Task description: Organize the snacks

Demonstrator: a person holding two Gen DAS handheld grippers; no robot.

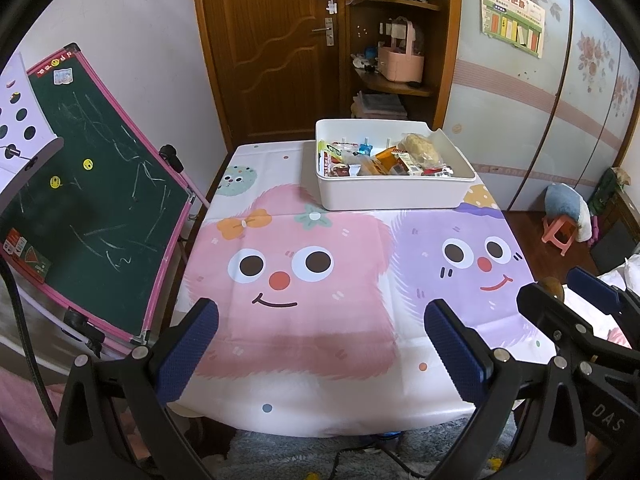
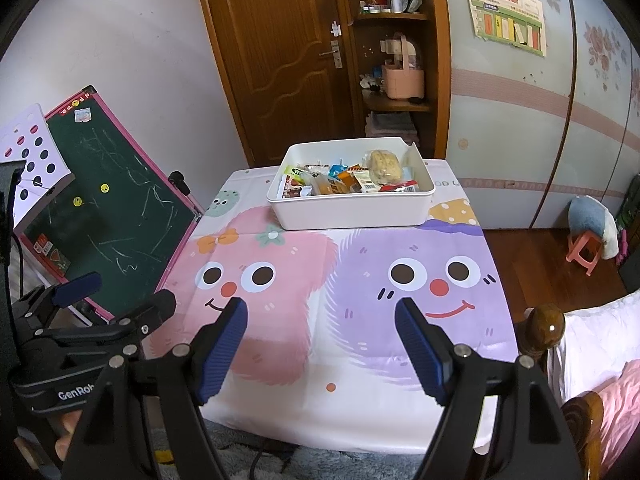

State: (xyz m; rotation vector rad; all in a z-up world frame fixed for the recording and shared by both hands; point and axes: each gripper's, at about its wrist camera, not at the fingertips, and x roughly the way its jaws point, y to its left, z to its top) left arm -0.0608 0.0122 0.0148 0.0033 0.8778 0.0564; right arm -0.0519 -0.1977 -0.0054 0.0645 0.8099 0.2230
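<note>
the snacks (image 2: 352,178) all lie in the white bin (image 2: 348,210) at the table's far side, none loose on the cloth, while the left gripper (image 1: 320,344) and right gripper (image 2: 320,344) hover spread and empty near the front edge, fitting either sorting ahead or finished.

White rectangular plastic bin (image 2: 352,210), open top, sits upright and flat at the far end of the table, long side facing the cameras, one far corner notched lower. Assorted wrapped snacks (image 2: 344,184) lie inside in a loose jumble, all below the rim: a pale beige puffed cake in clear wrap (image 2: 385,167) toward the right rear, orange packets (image 1: 386,160) mid-bin, red-and-white packets (image 1: 334,166) at the left, a small blue piece (image 1: 364,147) near the back wall.
</note>
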